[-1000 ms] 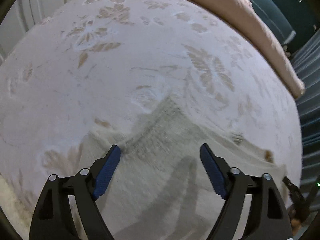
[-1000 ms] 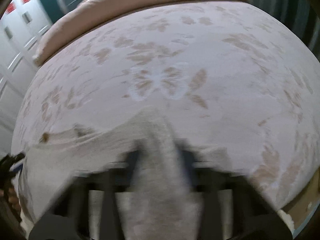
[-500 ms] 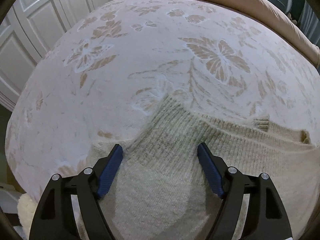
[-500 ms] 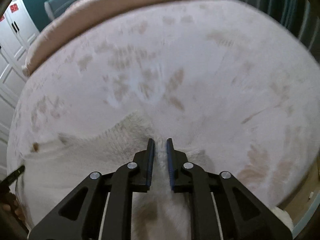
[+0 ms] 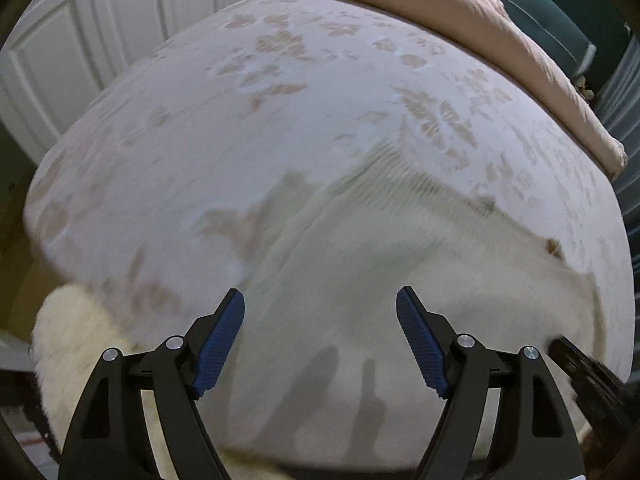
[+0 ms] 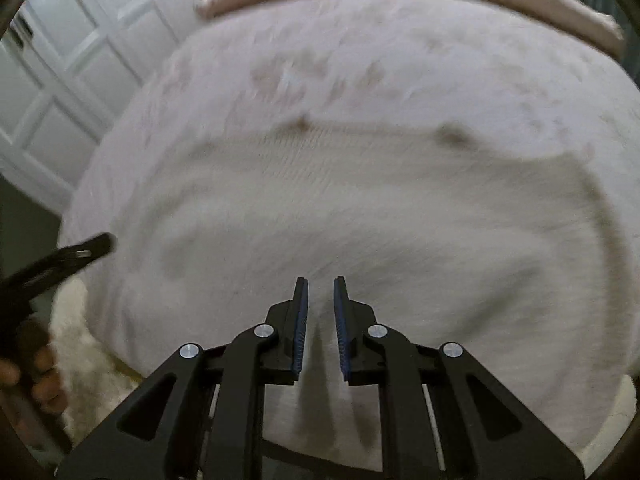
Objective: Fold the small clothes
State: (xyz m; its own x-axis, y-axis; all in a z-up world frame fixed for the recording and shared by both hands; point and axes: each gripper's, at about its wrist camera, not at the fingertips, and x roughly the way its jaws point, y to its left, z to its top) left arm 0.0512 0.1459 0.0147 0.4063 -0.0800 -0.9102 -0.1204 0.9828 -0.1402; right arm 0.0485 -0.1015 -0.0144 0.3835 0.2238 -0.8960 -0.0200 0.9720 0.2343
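Note:
A cream knitted sweater [image 5: 380, 264] lies spread on the bed, its ribbed sleeve reaching up toward the middle. It also fills the right wrist view [image 6: 360, 208], blurred. My left gripper [image 5: 320, 320] is open and empty, held above the sweater's lower part. My right gripper [image 6: 320, 292] hovers over the sweater with its jaws a narrow gap apart and nothing between them. The right gripper's tip shows at the lower right of the left wrist view [image 5: 580, 364]. The left gripper shows at the left of the right wrist view [image 6: 60, 260].
The bed has a pale pink cover with butterfly prints [image 5: 280, 92]. A pink rolled duvet [image 5: 460, 20] lies along the far edge. White panelled doors [image 5: 80, 40] stand to the left. A fluffy white rug [image 5: 72, 340] lies below the bed's near edge.
Both grippers have pulled back and up from the sweater. The right gripper has let go of the sleeve and its jaws have opened slightly. The sweater now lies flatter.

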